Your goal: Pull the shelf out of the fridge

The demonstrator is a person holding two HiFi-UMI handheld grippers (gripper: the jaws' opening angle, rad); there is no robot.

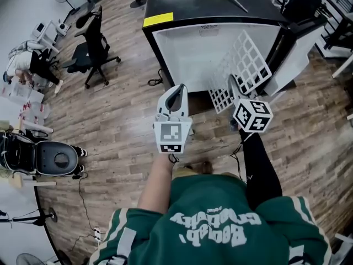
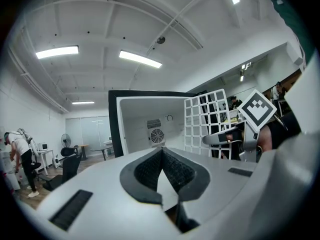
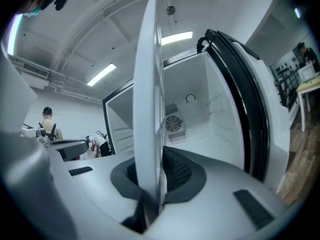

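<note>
The fridge [image 1: 220,43] stands open with a bare white inside and a black top. The white wire-grid shelf [image 1: 245,65] is outside the fridge mouth, tipped up almost on edge. My right gripper [image 1: 233,87] is shut on the shelf's near edge. In the right gripper view the shelf [image 3: 149,99] shows edge-on as an upright white band between the pads [image 3: 175,169]. My left gripper [image 1: 178,91] hangs beside it to the left, pointing at the fridge, shut with nothing in it. The left gripper view shows the fridge [image 2: 142,124], the shelf [image 2: 207,119] and the right gripper [image 2: 220,140].
The fridge door [image 1: 300,43] hangs open at the right, and its black seal [image 3: 240,94] is close beside the shelf. A black office chair [image 1: 91,46], a person bending over [image 1: 22,65] and a round-topped machine [image 1: 52,159] stand on the wooden floor at the left.
</note>
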